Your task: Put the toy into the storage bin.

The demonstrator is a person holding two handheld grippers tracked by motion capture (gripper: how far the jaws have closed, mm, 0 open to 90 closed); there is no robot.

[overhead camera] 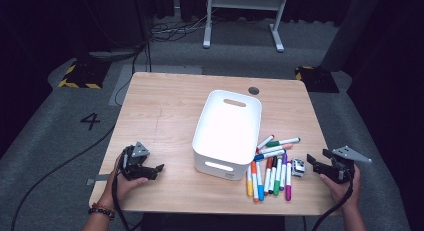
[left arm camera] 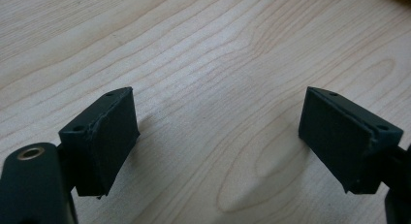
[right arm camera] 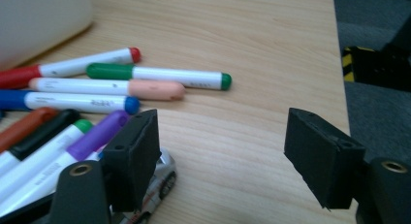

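Resting near the table's (overhead camera: pixel 165 98) near edge, both grippers spread and holding nothing.

Left gripper (overhead camera: pixel 156 170) over bare wood, left of white bin (overhead camera: pixel 227 128); right gripper (overhead camera: pixel 316 161) at the right edge, just beside toy car (overhead camera: pixel 298 167) and markers (overhead camera: pixel 270 173). Marker print too blurred to read; "4" (overhead camera: pixel 90 121) on floor far left.

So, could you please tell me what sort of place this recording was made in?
Probably a lab or studio recording bay: a wooden table on grey carpet, dark curtains behind, hazard-striped floor blocks, a floor number 4.
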